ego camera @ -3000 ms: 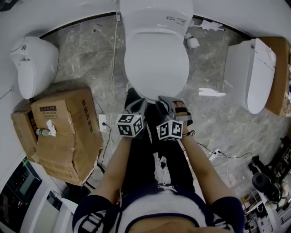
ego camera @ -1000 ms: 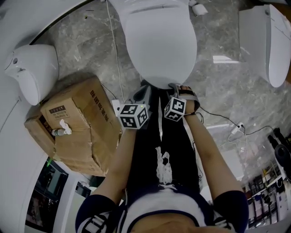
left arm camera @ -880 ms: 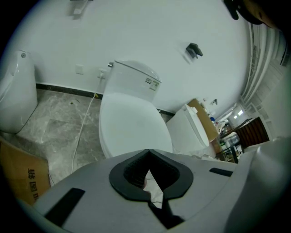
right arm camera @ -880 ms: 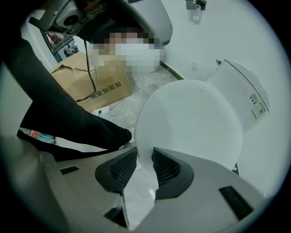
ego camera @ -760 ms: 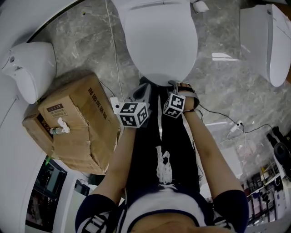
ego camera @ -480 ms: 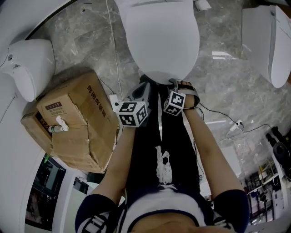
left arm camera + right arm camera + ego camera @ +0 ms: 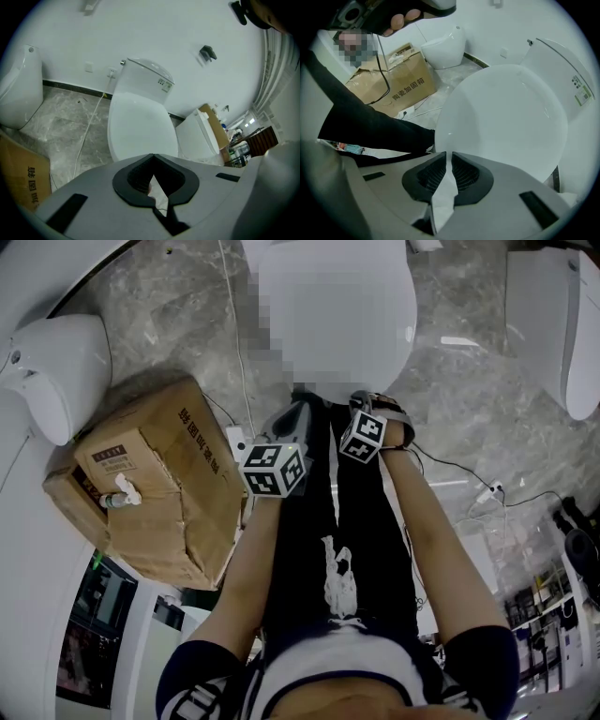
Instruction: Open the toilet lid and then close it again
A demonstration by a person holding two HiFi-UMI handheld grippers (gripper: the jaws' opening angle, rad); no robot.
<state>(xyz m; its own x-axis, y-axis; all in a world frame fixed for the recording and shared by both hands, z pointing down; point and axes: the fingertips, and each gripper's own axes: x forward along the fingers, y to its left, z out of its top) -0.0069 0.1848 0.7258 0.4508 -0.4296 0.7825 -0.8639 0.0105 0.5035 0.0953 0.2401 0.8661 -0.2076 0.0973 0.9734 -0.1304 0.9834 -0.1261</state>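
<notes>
Two grippers work at the closed toilet lid (image 7: 501, 108), flat on its bowl; rigid, smooth and likely slippery, it is best lifted by the front lip, onto which the fingers of the right gripper (image 7: 446, 159) have just been closing to a narrow pinch, while those of the left gripper (image 7: 153, 159) are pressed together, empty.
</notes>
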